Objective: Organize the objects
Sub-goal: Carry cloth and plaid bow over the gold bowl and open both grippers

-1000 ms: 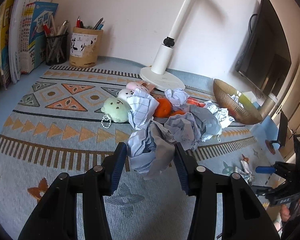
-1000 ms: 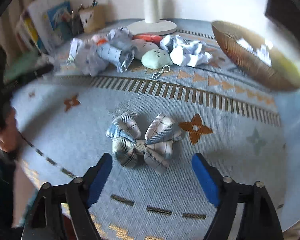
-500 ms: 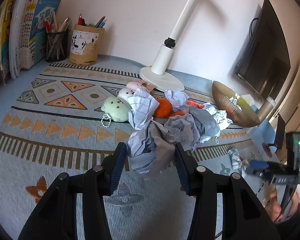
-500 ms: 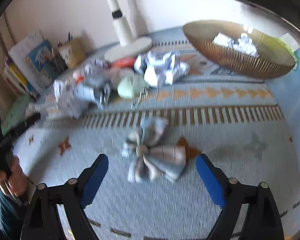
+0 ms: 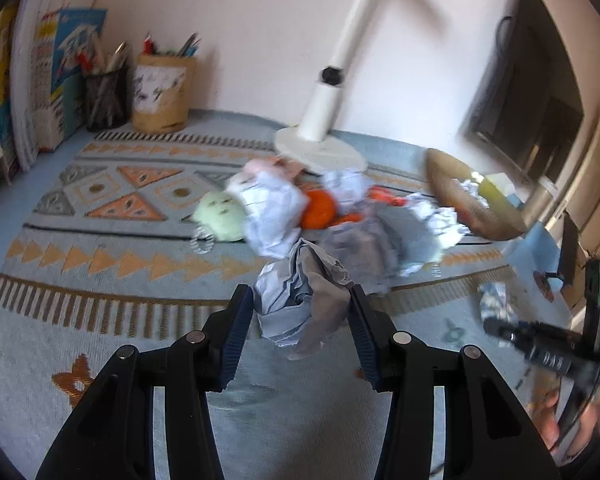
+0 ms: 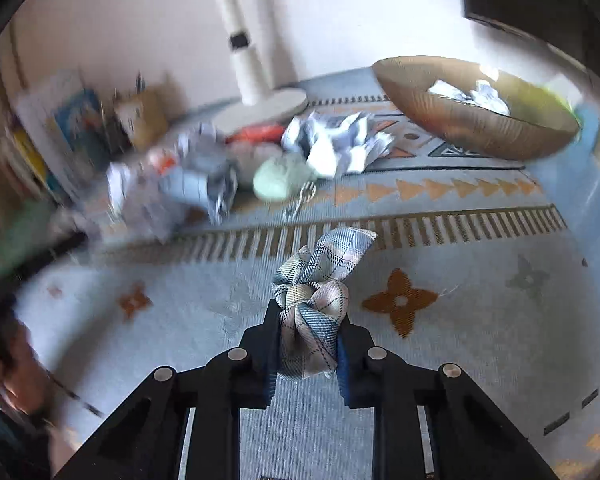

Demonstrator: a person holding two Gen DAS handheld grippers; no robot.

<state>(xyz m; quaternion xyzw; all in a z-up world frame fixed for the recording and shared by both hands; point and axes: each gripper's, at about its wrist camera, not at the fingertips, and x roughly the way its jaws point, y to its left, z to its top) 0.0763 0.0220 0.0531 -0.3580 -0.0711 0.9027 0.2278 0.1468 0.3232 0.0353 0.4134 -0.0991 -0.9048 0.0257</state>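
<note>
Now the left gripper (image 5: 302, 320) holds a crumpled paper ball (image 5: 304, 304) between its pads, just above the patterned mat (image 5: 100, 264). Beside it, the pile of more paper and soft toys (image 5: 300, 208) waits near the lamp base (image 5: 320, 152). Over on the right, the right gripper (image 6: 310, 344) is squeezed tight on a checked bow (image 6: 316, 304), lifted a little off the mat. Both pick-ups look done. Next, each thing likely needs carrying to the woven basket (image 6: 460, 120) at the far right and dropping inside.

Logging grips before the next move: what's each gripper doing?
Left gripper: closed on crumpled paper.
Right gripper: closed on plaid bow.
</note>
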